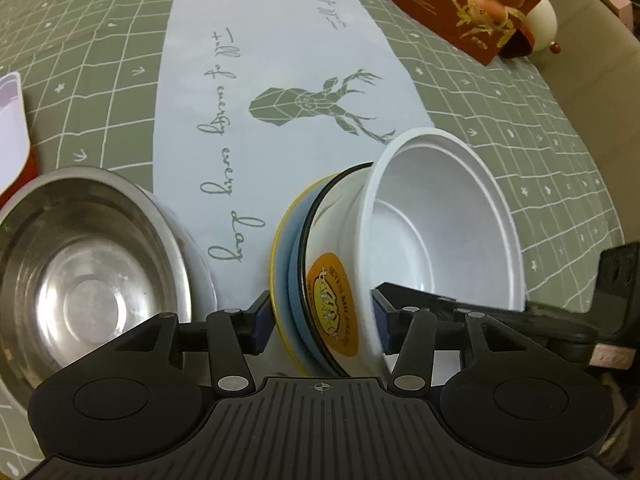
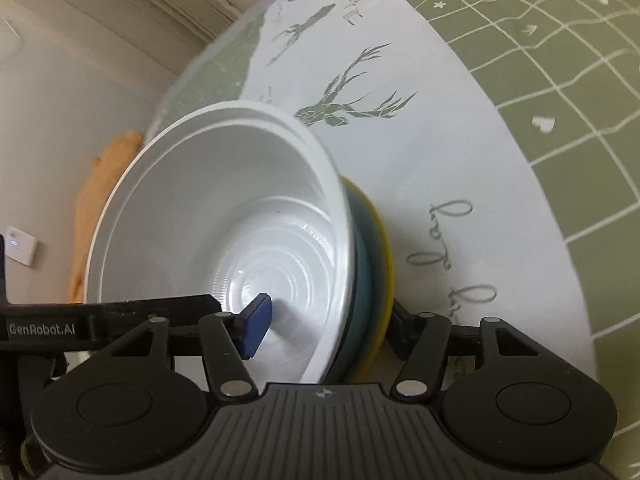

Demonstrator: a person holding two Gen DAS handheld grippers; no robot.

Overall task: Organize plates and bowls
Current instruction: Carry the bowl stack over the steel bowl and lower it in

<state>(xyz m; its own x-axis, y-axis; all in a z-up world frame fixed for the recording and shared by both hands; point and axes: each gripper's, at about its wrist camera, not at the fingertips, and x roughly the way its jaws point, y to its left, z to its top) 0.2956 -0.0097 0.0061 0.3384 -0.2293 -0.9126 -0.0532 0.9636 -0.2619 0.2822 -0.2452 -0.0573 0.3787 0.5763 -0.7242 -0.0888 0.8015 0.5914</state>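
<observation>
Presently, left tongs [image 1: 322, 320]: jaws spread wide, straddling the near edge of the stack [image 1: 332, 264]. The left pad lies right at the yellow rim and the right pad at the white bowl's wall; whether they press cannot be told.

Right tongs [image 2: 326, 324]: one blue pad [image 2: 256, 328] sits inside the white bowl, near its ringed bottom. The other finger is hidden behind the yellow plate, so a firm pinch cannot be confirmed.

Stack: nested crockery tipped up on edge, on the near part of the table runner. Left to right in the left wrist view:
- yellow-rimmed plate [image 1: 280, 248]
- blue plate [image 1: 294, 276]
- black-rimmed white bowl [image 1: 340, 208] with an orange oval label
- white plastic bowl [image 1: 448, 216], mouth facing right, smooth and glossy, holding only the pad

Steel bowl [image 1: 92, 264]: near left, upright, empty, apart from the stack.

White runner [image 1: 280, 80]: printed with stags and script, lying on a green grid tablecloth [image 1: 520, 128]. Open cloth stretches far and to the right of the stack.

Red pastry box [image 1: 480, 4]: far right, well apart.

Pale tray edge [image 1: 10, 128]: far left margin.

Table edge and wall lie close behind the stack in the right wrist view.
</observation>
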